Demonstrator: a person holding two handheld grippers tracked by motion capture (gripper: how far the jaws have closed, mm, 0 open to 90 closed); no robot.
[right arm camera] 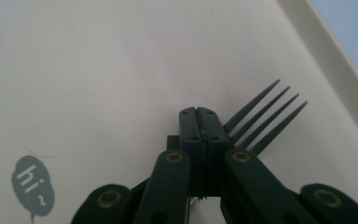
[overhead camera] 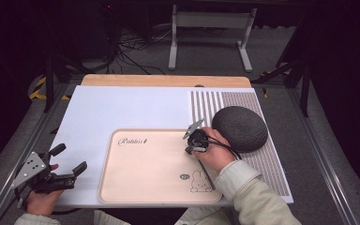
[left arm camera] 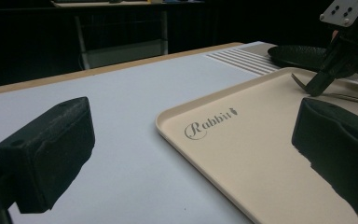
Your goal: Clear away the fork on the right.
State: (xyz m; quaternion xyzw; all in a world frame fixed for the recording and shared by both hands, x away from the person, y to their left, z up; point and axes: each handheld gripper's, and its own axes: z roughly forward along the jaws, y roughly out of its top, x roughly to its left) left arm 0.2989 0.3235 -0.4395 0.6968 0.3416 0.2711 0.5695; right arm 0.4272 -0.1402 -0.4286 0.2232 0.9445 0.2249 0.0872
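Two hand-held grippers: the left hand-held gripper gapes beside the tray; the right hand-held gripper, over it, clamps a fork.

1. On your beige tray, a dark script word reads "Rabbit" near its far left corner; you see it again in the left gripper view, with a small mark after it too small to make out.
2. On the same tray, a grey speech bubble holds the word "hi~"; in the high view that bubble sits just beside a rabbit drawing.
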